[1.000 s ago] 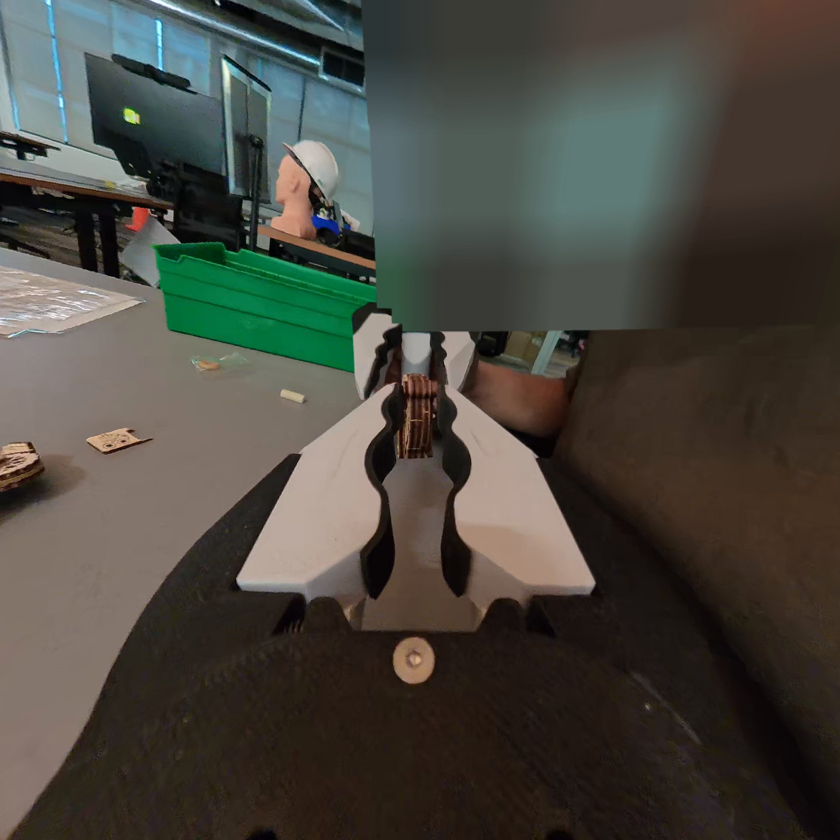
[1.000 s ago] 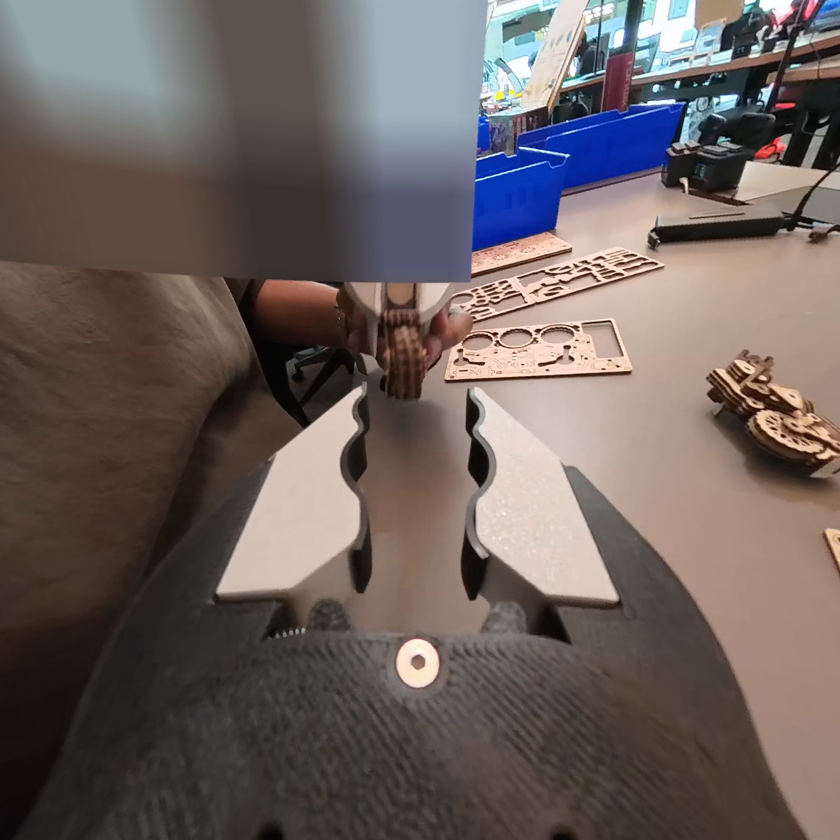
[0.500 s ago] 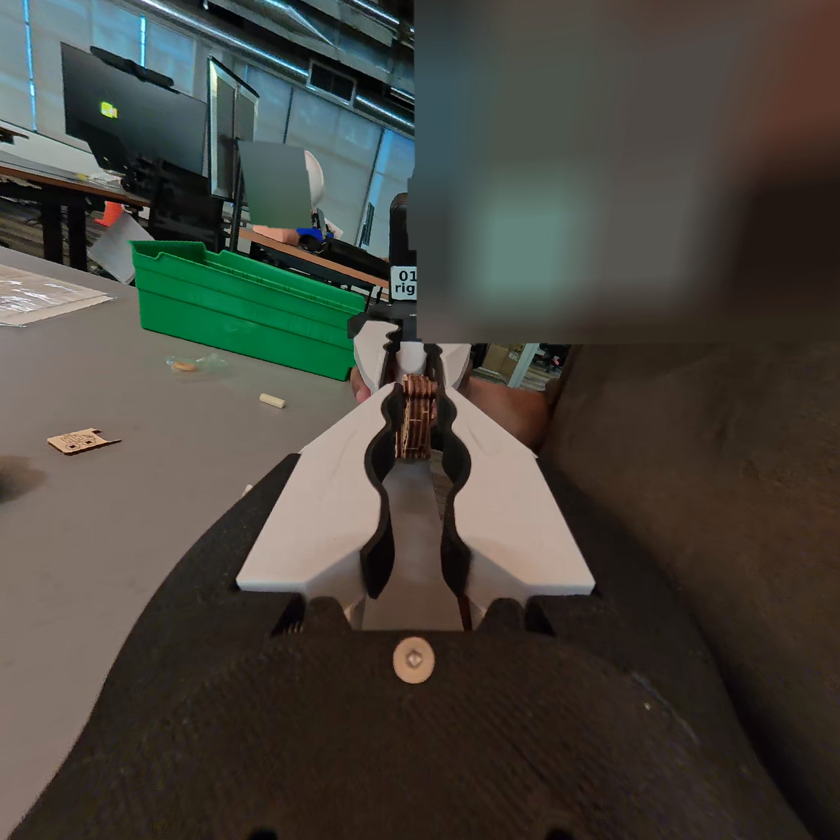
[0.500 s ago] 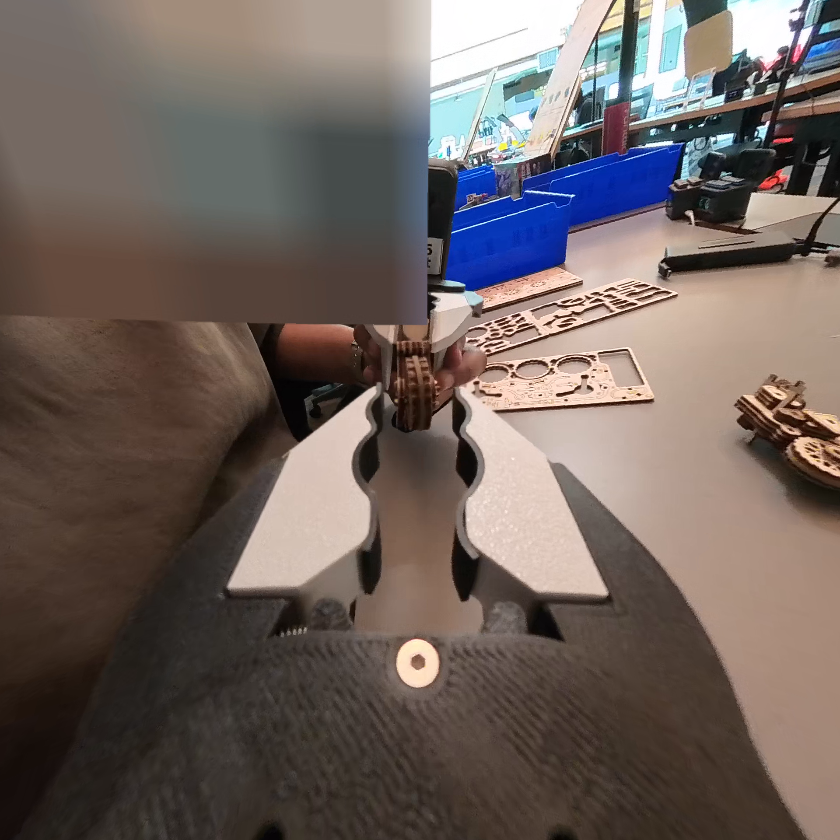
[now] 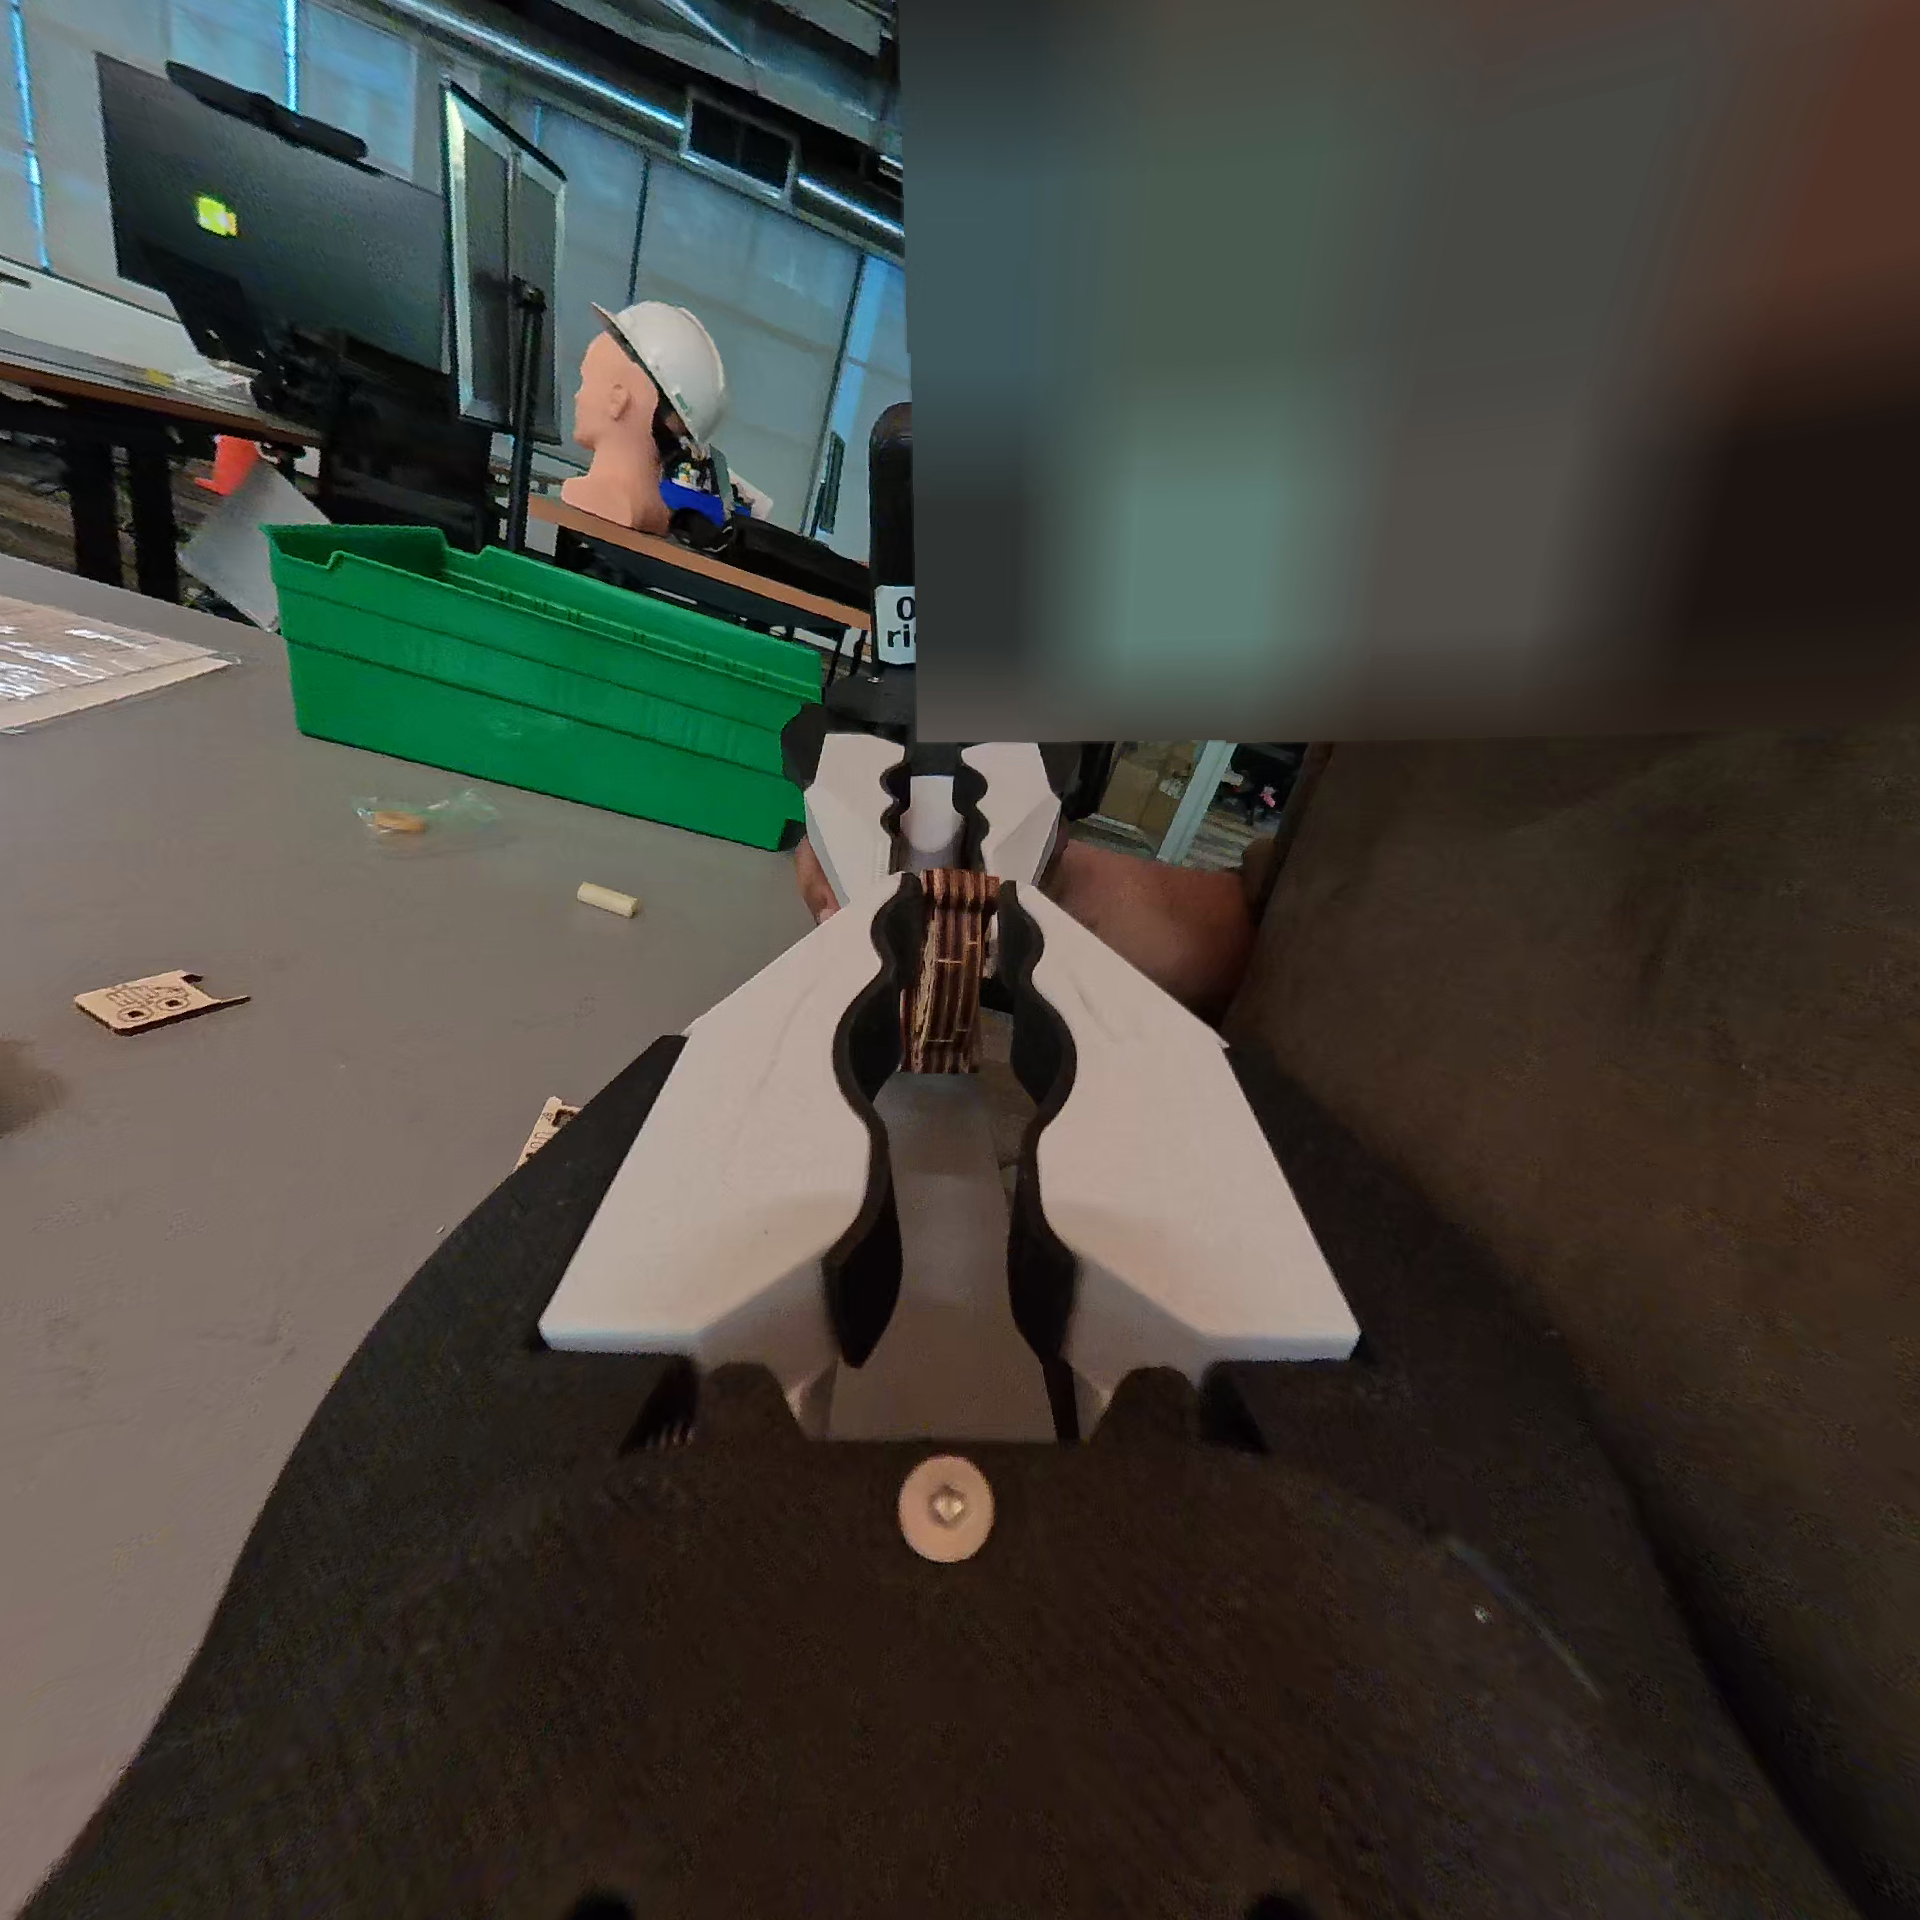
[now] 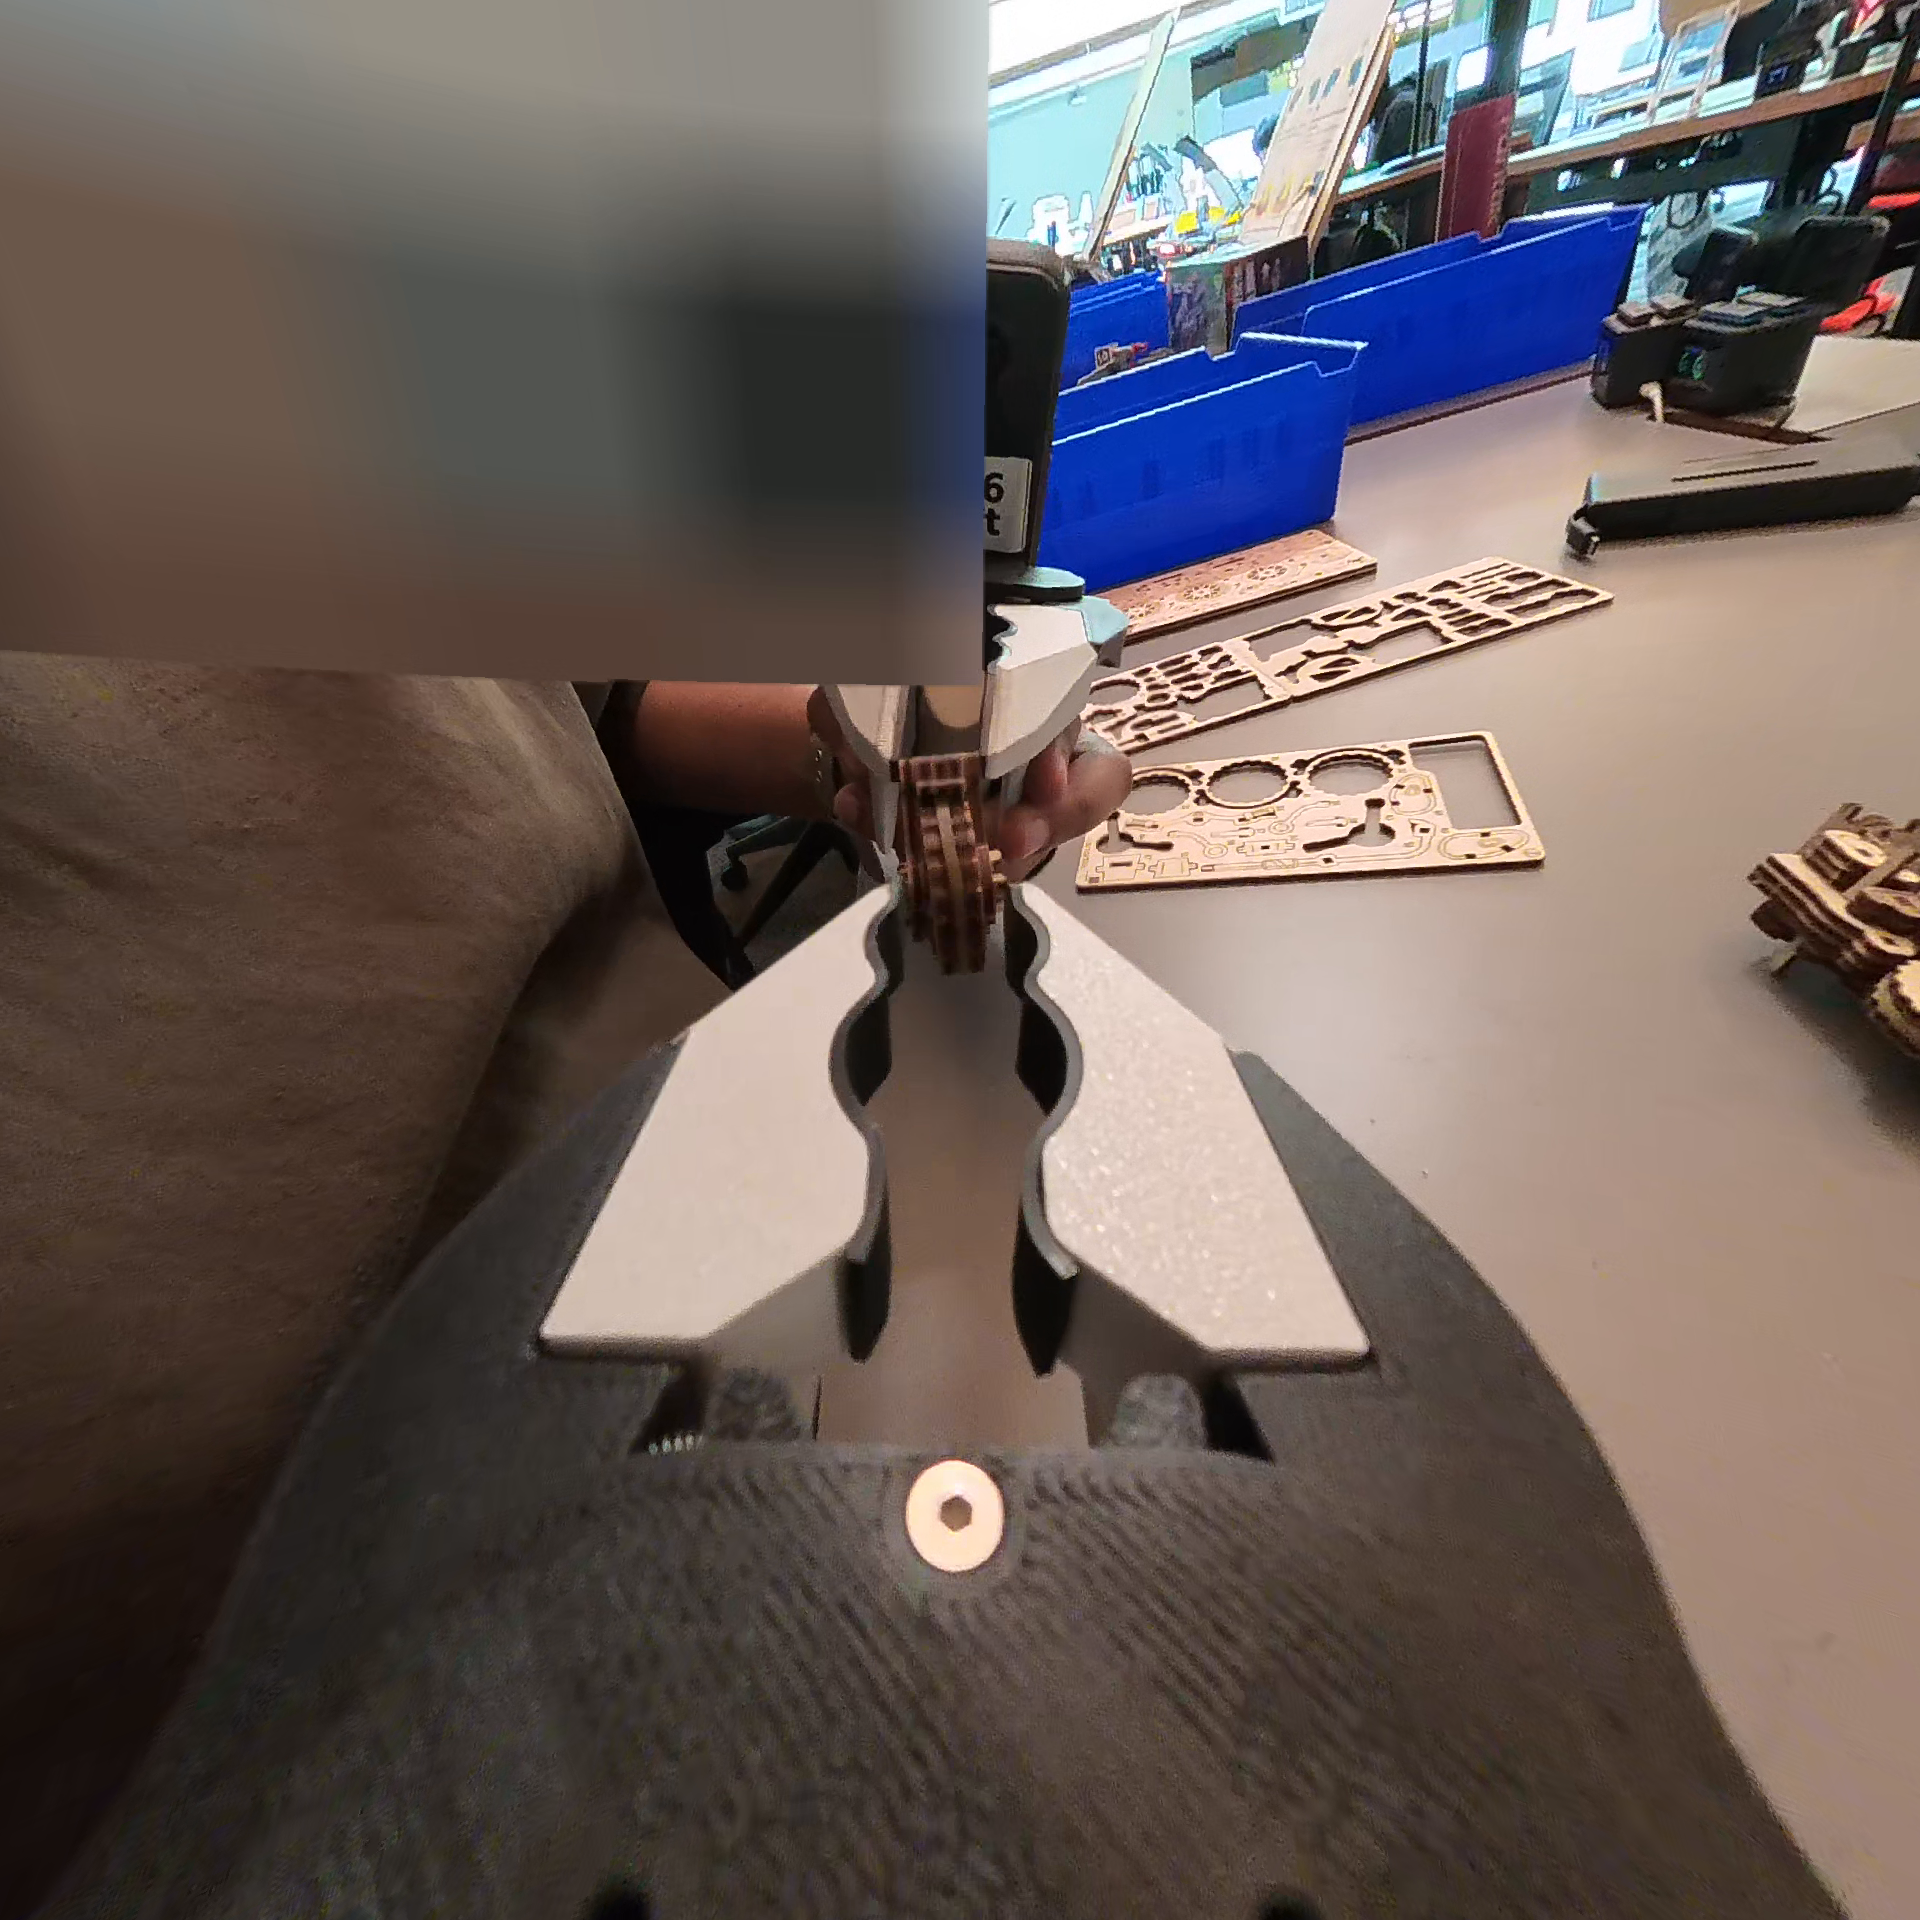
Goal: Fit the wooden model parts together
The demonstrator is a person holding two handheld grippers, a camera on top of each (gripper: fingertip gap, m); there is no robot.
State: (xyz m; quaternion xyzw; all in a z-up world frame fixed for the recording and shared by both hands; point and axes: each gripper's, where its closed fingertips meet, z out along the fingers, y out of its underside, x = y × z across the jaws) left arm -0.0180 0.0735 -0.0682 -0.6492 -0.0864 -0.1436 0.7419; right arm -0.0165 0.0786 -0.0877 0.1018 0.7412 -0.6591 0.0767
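Observation:
A layered wooden wheel part (image 5: 940, 987) sits between the fingertips of my left gripper (image 5: 951, 935), which is shut on it and holds it above the grey table. My right gripper (image 5: 940, 868) faces it from the far side, tip to tip. In the right wrist view the same wooden part (image 6: 945, 883), with gear teeth and small pegs, sits between my right gripper's (image 6: 951, 914) narrowed fingertips, which touch its sides. Behind it is my left gripper (image 6: 940, 800), with a hand around it. The part's far half is hidden by the fingers.
A person's clothed body (image 5: 1558, 1143) is close beside both grippers. A green bin (image 5: 540, 675), a small wooden card (image 5: 156, 1003) and a dowel (image 5: 608, 899) are on the table. Cut-out wooden sheets (image 6: 1309, 821), blue bins (image 6: 1195, 457) and a part-built wooden model (image 6: 1860, 904) are too. Left and right tips are no more than a few centimetres apart.
My right gripper has moved up to the wooden part and its fingers have closed in from wide open to touching it. My left gripper has kept its grip.

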